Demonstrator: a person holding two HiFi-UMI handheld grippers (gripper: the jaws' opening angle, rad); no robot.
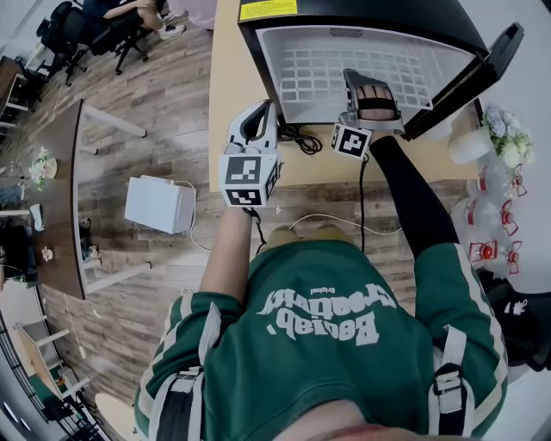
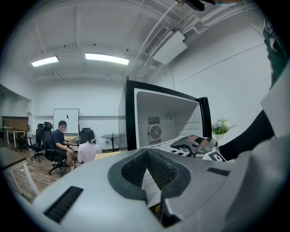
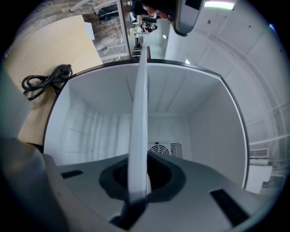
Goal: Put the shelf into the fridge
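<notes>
Jaws of the right gripper (image 3: 136, 201) clamp the shelf (image 3: 138, 113) edge-on; only the head view shows its grid; left gripper (image 2: 156, 192) closed.

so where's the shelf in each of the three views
head view: shelf top centre, in the fridge mouth
left gripper view: shelf just right of centre, at the fridge mouth
right gripper view: shelf edge-on, white strip down the middle
shared landmark: the fridge's white interior

Sweatshirt print (image 1: 320, 313), yellow fridge label (image 1: 268, 9): illegible.
</notes>
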